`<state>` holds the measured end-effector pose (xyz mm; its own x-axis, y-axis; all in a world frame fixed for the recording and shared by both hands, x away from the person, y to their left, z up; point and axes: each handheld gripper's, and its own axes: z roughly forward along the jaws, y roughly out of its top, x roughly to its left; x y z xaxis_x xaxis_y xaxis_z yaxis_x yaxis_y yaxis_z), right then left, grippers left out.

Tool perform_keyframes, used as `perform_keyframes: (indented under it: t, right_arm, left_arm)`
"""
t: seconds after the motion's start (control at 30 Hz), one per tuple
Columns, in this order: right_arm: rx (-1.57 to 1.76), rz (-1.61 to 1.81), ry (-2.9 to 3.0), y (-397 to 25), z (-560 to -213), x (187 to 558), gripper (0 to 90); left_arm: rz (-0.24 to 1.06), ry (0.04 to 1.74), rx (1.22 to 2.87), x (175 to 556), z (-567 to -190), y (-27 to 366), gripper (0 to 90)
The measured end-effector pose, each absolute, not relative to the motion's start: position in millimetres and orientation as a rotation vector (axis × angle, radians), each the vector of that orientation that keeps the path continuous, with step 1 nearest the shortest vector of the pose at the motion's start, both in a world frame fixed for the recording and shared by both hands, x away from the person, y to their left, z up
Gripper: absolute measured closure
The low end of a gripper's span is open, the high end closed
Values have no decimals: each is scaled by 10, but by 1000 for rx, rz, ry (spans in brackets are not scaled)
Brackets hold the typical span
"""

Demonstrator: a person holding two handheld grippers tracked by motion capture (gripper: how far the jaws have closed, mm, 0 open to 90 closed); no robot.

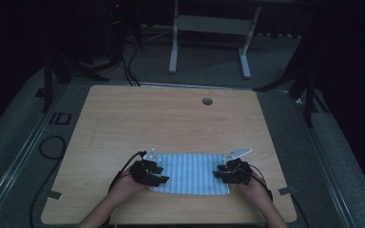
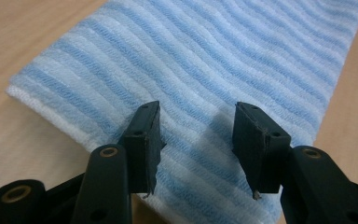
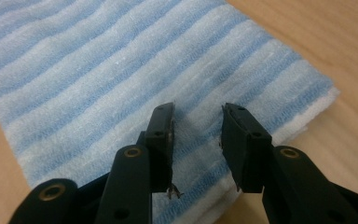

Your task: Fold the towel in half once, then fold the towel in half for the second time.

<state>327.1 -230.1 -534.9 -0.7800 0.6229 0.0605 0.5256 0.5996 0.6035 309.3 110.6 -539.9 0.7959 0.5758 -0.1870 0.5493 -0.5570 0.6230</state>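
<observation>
We hold the left gripper [image 2: 198,135] and the right gripper [image 3: 196,135] with jaws parted and empty over opposite ends of the striped towel [image 1: 190,172] on the table [image 1: 171,118]

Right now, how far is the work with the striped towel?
Done: the blue-and-white striped towel lies flat near the front edge of the wooden table, and its layered edges suggest it is already folded. In hand: the left gripper and right gripper sit over its two ends, jaws open, gripping nothing. Left: probably closing on the cloth and folding again.
</observation>
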Motion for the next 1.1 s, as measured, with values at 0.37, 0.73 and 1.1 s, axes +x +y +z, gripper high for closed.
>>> perform_keyframes:
  t: [0.37,0.73,1.1]
  right_arm:
    - [946,914,2698,-2009,-5340,3669,640]
    - [997,905,2705,-1675,-5331,4247,640]
    - [1040,854,2686,-1508,-5309,4568,634]
  left_arm:
    - [114,915,2287,3362,-5378,1349,519]
    - [189,1000,2304,3808,-5356,1548,511]
    - [208,1054,2279,4114,-5357,1615,504]
